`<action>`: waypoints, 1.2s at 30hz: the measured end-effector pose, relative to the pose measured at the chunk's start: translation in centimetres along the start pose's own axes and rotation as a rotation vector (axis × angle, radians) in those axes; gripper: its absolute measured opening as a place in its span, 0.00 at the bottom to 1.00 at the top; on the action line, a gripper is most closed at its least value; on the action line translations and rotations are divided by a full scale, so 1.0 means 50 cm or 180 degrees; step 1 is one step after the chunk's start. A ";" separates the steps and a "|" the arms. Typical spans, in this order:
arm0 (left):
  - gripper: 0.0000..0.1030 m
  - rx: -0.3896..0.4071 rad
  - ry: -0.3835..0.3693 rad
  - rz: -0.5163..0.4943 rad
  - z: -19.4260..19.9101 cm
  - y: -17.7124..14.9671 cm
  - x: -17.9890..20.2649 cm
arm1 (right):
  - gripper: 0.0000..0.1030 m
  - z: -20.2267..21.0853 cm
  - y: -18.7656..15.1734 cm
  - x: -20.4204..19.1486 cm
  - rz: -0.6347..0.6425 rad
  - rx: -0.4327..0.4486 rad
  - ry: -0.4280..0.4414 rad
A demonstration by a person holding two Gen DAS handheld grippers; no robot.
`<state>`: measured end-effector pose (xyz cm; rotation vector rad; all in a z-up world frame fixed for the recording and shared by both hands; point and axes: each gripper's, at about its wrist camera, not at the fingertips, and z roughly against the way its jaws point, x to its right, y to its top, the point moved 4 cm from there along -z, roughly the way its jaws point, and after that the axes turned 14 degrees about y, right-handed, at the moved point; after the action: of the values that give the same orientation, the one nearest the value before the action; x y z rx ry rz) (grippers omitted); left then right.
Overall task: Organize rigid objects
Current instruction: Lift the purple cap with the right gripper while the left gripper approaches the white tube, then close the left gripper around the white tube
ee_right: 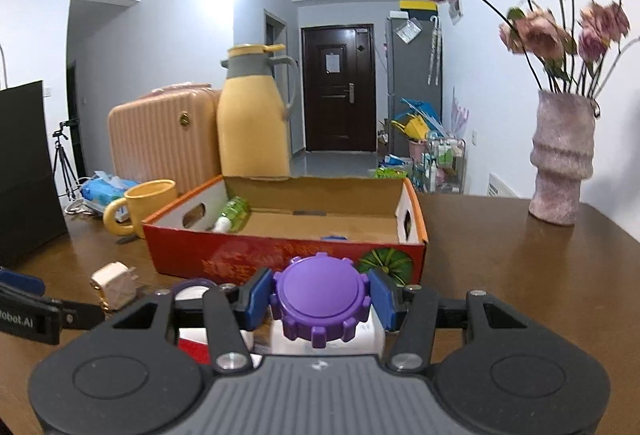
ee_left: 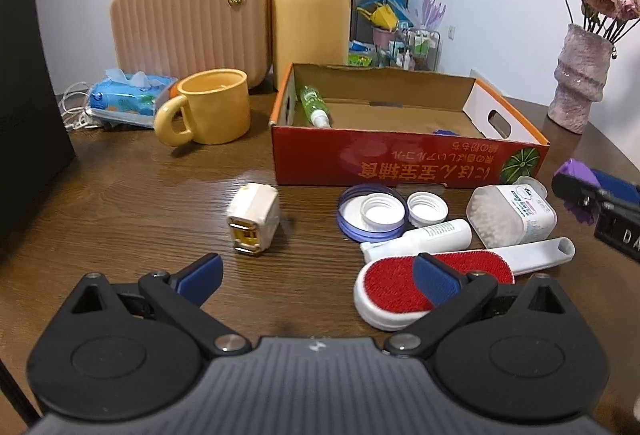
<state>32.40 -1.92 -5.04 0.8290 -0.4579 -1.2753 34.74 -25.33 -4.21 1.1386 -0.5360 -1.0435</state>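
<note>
The left gripper [ee_left: 318, 271] hangs low over the wooden table [ee_left: 140, 203], jaws spread wide and holding nothing. A white plug adapter [ee_left: 253, 220] lies just beyond its left fingertip, at 11 o'clock. At 1 o'clock lies a red-faced lint brush [ee_left: 400, 285], partly hidden by the right finger, with a small white spray bottle [ee_left: 424, 237], two white caps inside and beside a blue ring lid [ee_left: 370, 215], and a cotton-swab box [ee_left: 512, 215] close behind it.

The right gripper [ee_right: 320, 299] has its blue pads pressed against both sides of a purple ridged cap [ee_right: 320, 301]; whether the cap sits on the white item below it cannot be told.

At 12 o'clock from both grippers stands the open red cardboard box [ee_right: 248, 259], with a green bottle [ee_right: 232, 213] lying in its left end.
</note>
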 end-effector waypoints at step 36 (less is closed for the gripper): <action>1.00 -0.0622 0.0271 0.0199 -0.129 0.064 0.204 | 0.50 0.007 -0.023 0.098 -0.0406 0.0033 -0.0329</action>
<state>41.72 -9.61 -8.14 0.6960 -0.2839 -1.2009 36.24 -29.84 -5.84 1.1439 -0.5565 -1.2161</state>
